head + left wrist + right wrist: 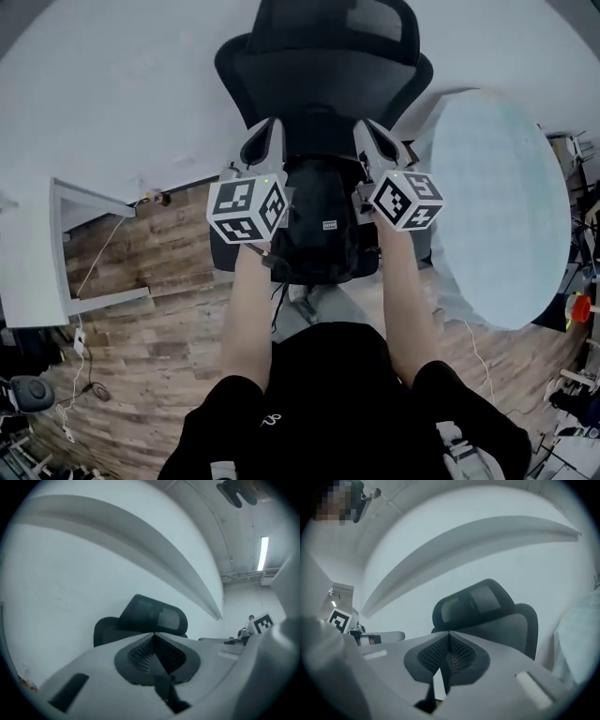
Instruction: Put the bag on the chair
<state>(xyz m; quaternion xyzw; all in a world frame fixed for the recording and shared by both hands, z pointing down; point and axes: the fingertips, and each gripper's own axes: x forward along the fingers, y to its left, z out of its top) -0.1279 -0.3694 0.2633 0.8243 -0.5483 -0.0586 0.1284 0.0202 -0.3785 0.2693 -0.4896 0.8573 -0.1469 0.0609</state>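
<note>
A black bag point(321, 220) hangs between my two grippers, over the seat of a black office chair point(328, 56); whether it rests on the seat I cannot tell. My left gripper point(266, 141) is at the bag's upper left and my right gripper point(373, 141) at its upper right. In the left gripper view the left gripper point(153, 639) is shut with a dark bag strap point(164, 691) pinched between the pads, and the chair's headrest point(150, 613) stands behind. The right gripper point(449, 637) is likewise shut on a dark strap point(446, 670), facing the chair back point(487, 602).
A round white table point(497, 206) stands close to the chair's right. A white shelf unit point(37, 253) is at the left over the wooden floor point(150, 309), with cables point(80, 347) trailing there. A white wall runs behind the chair.
</note>
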